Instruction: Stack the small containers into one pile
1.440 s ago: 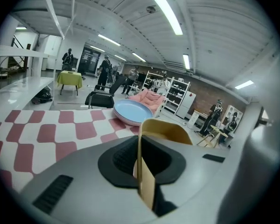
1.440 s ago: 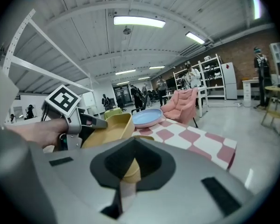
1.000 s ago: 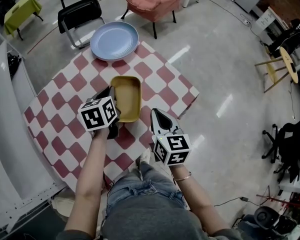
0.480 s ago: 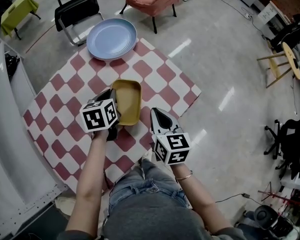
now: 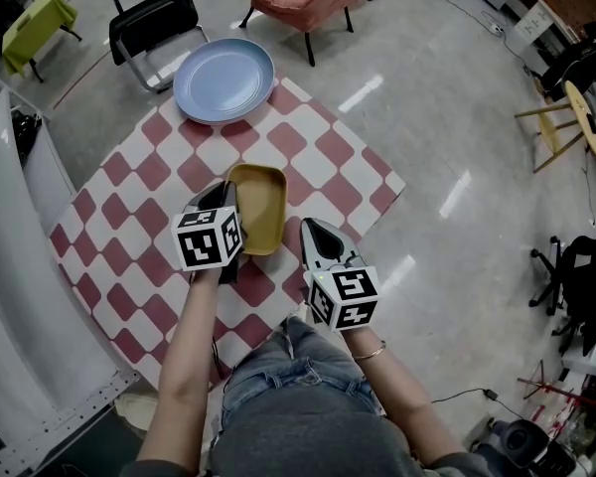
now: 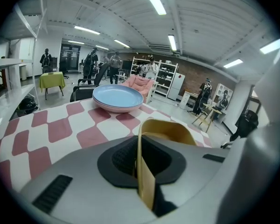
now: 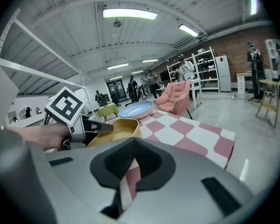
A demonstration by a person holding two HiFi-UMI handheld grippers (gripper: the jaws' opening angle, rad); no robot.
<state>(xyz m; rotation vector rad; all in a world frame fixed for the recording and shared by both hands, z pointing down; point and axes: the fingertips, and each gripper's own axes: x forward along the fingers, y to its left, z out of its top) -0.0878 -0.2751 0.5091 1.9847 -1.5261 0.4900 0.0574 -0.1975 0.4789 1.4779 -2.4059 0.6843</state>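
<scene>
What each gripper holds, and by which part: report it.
The left gripper is shut on the yellow container, pinching its side wall at the rim. The right gripper is shut and holds nothing.

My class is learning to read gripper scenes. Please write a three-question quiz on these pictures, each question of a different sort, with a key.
1. True or false: the left gripper is clamped on the wall of the yellow container.
2. Which thing lies at the far corner of the table? A) blue plate B) red cup C) green bowl
3. Fill in: the right gripper holds ____.
Key: 1 true; 2 A; 3 nothing.
</scene>
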